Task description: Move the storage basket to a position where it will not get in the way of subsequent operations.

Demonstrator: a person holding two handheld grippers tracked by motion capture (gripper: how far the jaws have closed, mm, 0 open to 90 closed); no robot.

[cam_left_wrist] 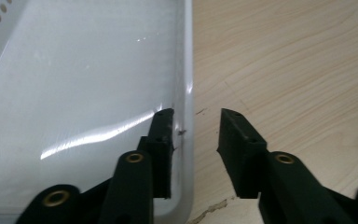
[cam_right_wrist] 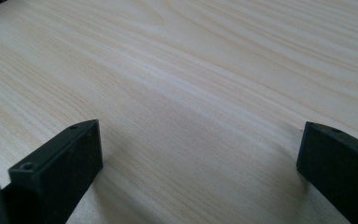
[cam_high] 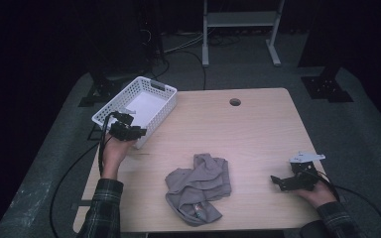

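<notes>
A white perforated basket (cam_high: 155, 87) stands at the table's far left corner with nothing visible inside it. My left gripper (cam_high: 129, 130) sits at the basket's near corner. In the left gripper view my left gripper (cam_left_wrist: 193, 114) straddles the basket's rim (cam_left_wrist: 185, 70), one jaw inside and one outside over the wood. The outer jaw stands clear of the rim, so the gripper is open. A crumpled grey cloth (cam_high: 198, 186) lies at the table's front middle. My right gripper (cam_high: 276, 181) rests low at the front right, jaws pointing toward the cloth. Its jaws (cam_right_wrist: 200, 126) are wide open over bare wood.
The light wooden table (cam_high: 258, 134) has a round cable hole (cam_high: 235, 102) near its far edge. Black cables trail off the left side to the floor. A metal stand (cam_high: 238, 20) is behind the table.
</notes>
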